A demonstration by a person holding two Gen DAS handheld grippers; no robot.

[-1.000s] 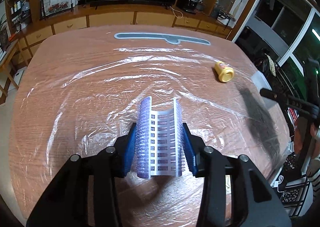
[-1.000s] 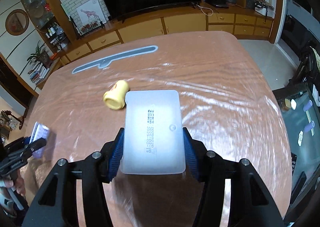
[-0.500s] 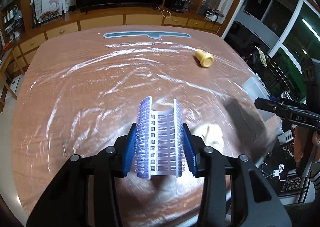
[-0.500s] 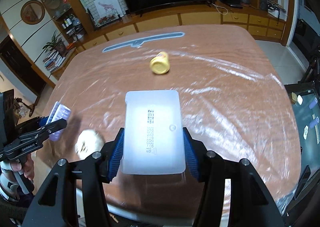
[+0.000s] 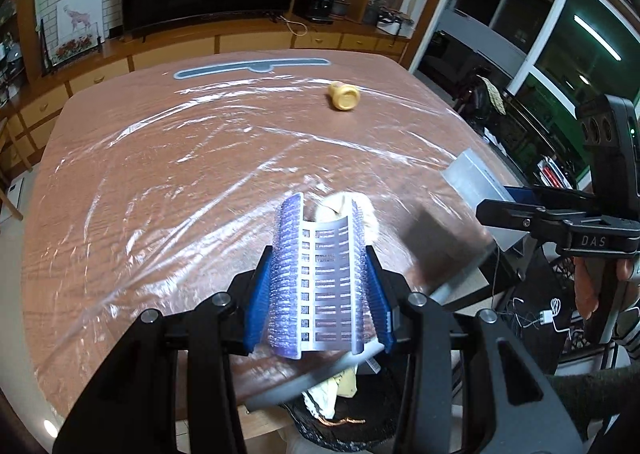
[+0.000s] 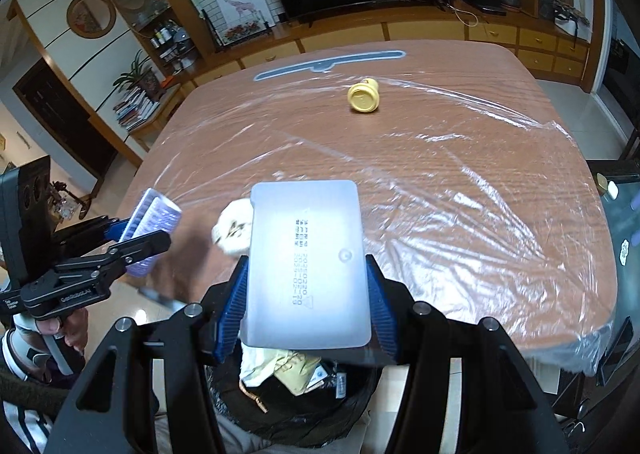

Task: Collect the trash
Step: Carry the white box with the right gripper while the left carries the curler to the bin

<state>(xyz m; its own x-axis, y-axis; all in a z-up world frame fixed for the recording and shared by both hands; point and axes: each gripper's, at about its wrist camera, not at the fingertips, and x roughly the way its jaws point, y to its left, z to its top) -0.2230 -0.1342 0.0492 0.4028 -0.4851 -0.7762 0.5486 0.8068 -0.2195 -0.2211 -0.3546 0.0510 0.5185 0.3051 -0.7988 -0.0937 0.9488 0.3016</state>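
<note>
Evidently the step in hand is sweeping: the left tool [image 5: 320, 274] is clenched on a purple-bristled brush [image 5: 318, 274], and the right tool [image 6: 306, 286] is clenched on a flat translucent plate [image 6: 306, 262] that serves as a dustpan. Both are held at the near edge of the surface [image 6: 460, 174], which is wrapped in clear film.

The task's thing at this point is a crumpled off-white wad [image 6: 232, 228]. It lies on the surface close to that near edge, between the two tools: in the right wrist view it touches or slips just under the plate's left edge, with the brush [image 6: 154, 234] near it on its other side; in the left wrist view the wad [image 5: 344, 206] peeks out just past the brush's far end. Whether the bristles touch it I cannot tell.

Below the near edge, straight under both tools, stands a black-lined bin [image 6: 296, 406] already holding paper scraps. The next move, as I judge it, calls for drawing the wad toward that edge with the brush and plate closing on it, so it drops into the bin and does not skid on the slick film or fall beside the rim.

A yellow cap-like piece [image 6: 363, 97] lies well apart from the wad, toward the far side, so more collecting seems left to do.
</note>
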